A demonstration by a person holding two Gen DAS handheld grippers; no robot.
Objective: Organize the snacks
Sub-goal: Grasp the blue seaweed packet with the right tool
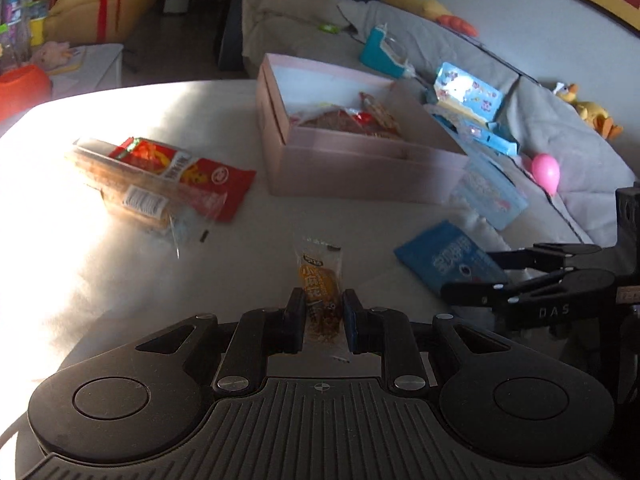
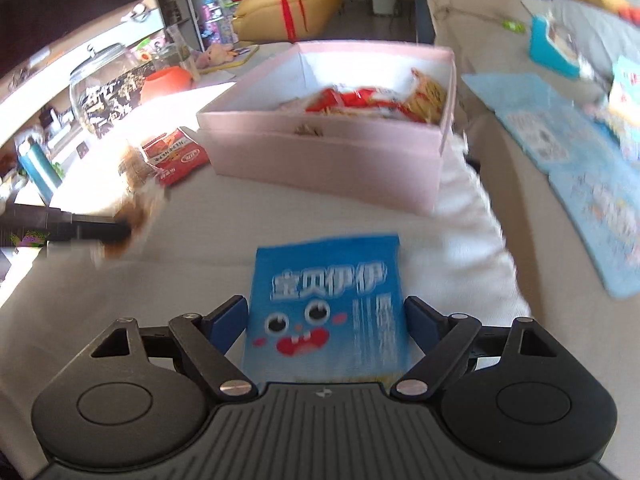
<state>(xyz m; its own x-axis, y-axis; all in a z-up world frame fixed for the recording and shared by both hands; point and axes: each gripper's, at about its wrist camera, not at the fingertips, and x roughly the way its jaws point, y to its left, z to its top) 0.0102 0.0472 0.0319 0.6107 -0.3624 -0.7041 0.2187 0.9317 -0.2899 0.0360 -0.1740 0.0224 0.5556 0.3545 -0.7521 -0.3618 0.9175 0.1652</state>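
Observation:
My left gripper is shut on a small clear packet of brown twisted snack, held upright over the grey table. In the right wrist view it shows as a blurred dark bar at the left edge. My right gripper stands open with a blue cartoon-face packet lying flat on the table between its fingers; the pads sit just off the packet's sides. An open pink box with red and yellow snack bags inside stands beyond both grippers.
A long red-and-clear snack bag lies left of the box. Light blue packs and a pink egg toy lie on the grey sofa to the right. A glass jar and an orange bowl stand far left.

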